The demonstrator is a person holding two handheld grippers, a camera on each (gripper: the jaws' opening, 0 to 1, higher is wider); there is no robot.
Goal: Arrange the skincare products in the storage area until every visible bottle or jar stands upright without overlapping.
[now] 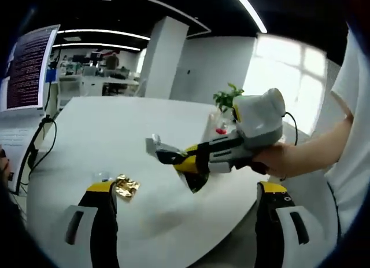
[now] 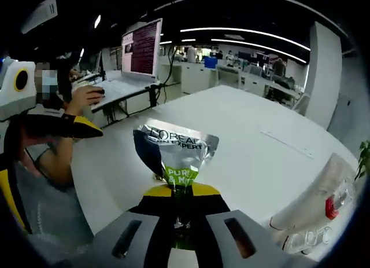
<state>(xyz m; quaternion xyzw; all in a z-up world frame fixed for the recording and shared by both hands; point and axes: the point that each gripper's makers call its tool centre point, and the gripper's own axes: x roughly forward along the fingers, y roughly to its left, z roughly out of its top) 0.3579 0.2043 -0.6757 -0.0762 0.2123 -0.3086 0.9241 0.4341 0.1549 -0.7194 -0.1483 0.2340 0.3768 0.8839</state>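
My right claw [image 2: 180, 203] is pinched on a shiny silver and green sachet [image 2: 173, 153] standing up above the round white bench [image 2: 243, 140], while my left claw [image 1: 188, 190] hangs apart near a small gold foil packet [image 1: 126, 186].

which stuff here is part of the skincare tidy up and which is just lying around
Part of the job:
- L'Oreal sachet, clamped in the right hand-held gripper
- gold sachet on the table
- clear bottles with a red cap

Just lying about:
- monitor
- potted plant
- cables
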